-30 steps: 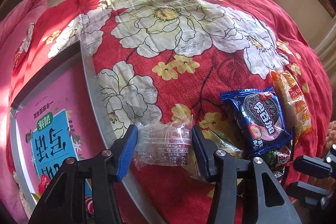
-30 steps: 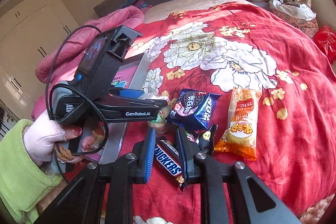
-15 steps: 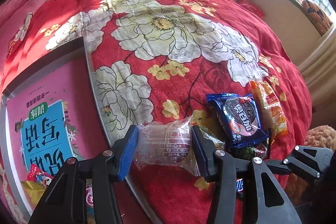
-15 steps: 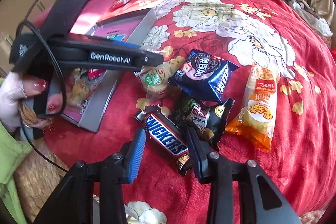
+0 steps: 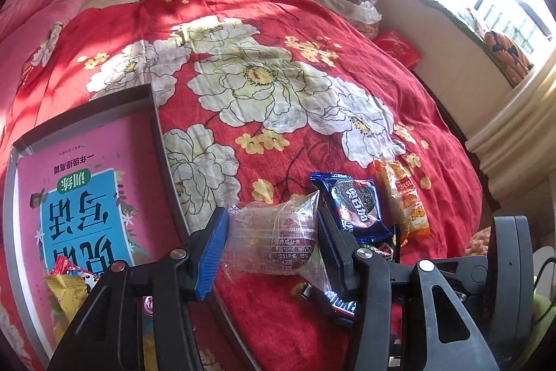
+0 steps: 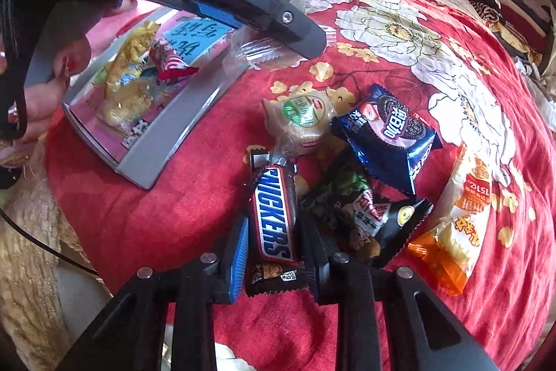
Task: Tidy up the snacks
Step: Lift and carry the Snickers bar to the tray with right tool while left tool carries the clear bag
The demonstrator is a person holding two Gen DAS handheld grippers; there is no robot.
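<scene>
left gripper [image 5: 272, 240]: closed on a clear packet [image 5: 278, 242], fingers pressing its two sides, the packet lifted off the bedspread [image 5: 264, 86]. it sat just beside the tray's inner rim, which reads as a carry toward the tray.
right gripper [image 6: 272, 244]: fingers straddled the snickers bar [image 6: 274, 218], touching or nearly touching its long sides. the bar lay on the cover, so i took this as closing on it, not yet a lift. whether the grip was firm i cannot tell.
tray [image 6: 163, 141]: grey, shallow, at the bed's near-left edge, lined with a pink printed sheet. it appeared to be the collecting place, since snacks already lay inside.
snacks in tray: at least two seen from the right wrist, a yellow-gold packet [image 6: 128, 86] and a red-and-white wrapper [image 6: 170, 61]. more may be hidden under the left gripper's arm.
snacks loose on bed: five counted. one snickers bar, one round cake with green label [image 6: 302, 120], one blue oreo-type packet [image 6: 389, 134], one black packet [image 6: 368, 218], one orange packet [image 6: 458, 218]. they lay bunched, touching or overlapping, right of the tray.
snack in the air: one, the clear packet.
total visible: eight at least.
why the split: one hand ferried while the other picked, my reading of it.
progress: judged under halfway, most snacks outside the tray.
risk: the snickers bar touched the black packet, which could drag along.
</scene>
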